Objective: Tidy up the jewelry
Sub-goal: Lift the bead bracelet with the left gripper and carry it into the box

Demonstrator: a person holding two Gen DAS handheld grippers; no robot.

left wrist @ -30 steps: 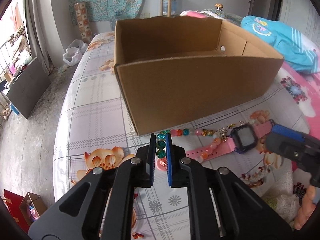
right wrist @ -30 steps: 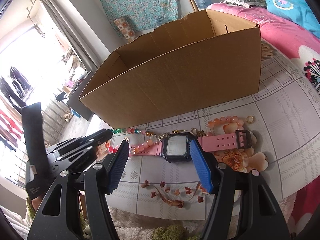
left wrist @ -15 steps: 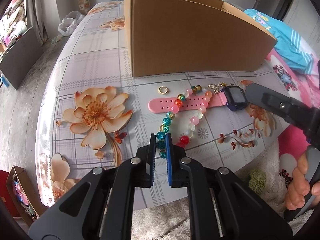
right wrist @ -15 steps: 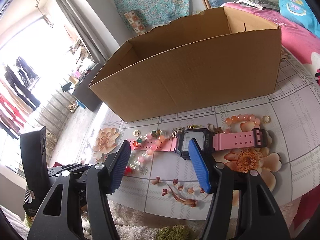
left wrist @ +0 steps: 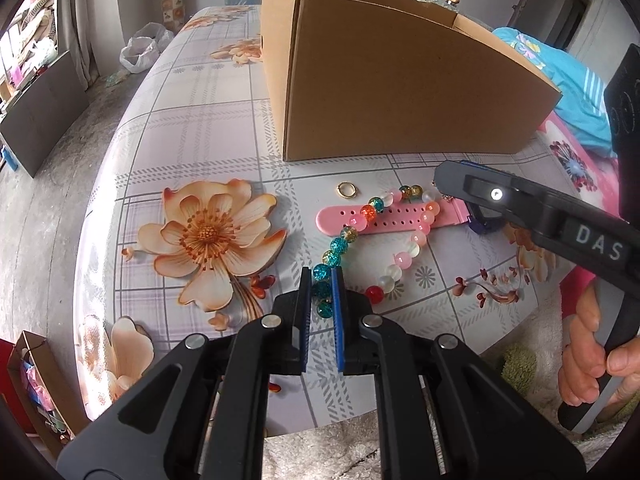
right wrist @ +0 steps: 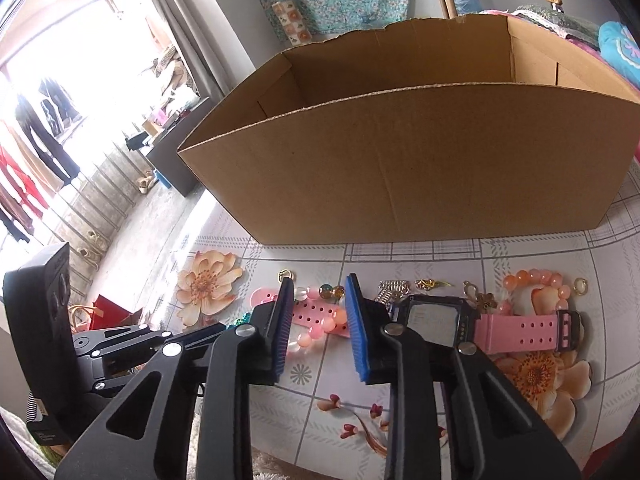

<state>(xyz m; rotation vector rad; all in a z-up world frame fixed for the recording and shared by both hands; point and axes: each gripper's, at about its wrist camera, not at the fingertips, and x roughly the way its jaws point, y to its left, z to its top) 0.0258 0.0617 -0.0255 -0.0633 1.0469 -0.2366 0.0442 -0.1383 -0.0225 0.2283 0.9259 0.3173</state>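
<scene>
My left gripper (left wrist: 321, 280) is shut on the near end of a multicoloured bead bracelet (left wrist: 374, 240) whose far part lies over the strap of a pink watch (left wrist: 404, 218) on the flowered tablecloth. My right gripper (right wrist: 318, 300) is open above the pink strap and pale beads (right wrist: 316, 328); the watch's dark face (right wrist: 434, 318) sits just right of its right finger. The right gripper also shows in the left wrist view (left wrist: 460, 176). The left gripper shows in the right wrist view (right wrist: 132, 344).
An open brown cardboard box (right wrist: 400, 168) stands behind the jewelry. A gold ring (left wrist: 346, 190), a peach bead bracelet (right wrist: 536, 280), gold charms (right wrist: 430, 283) and another ring (right wrist: 579, 285) lie on the cloth (left wrist: 192, 128). The table's near edge borders fuzzy fabric (left wrist: 320, 448).
My left gripper has pulled back from the box toward the near edge, dragging the bracelet's end. My right gripper has shifted left from around the watch face to over the strap and narrowed.
</scene>
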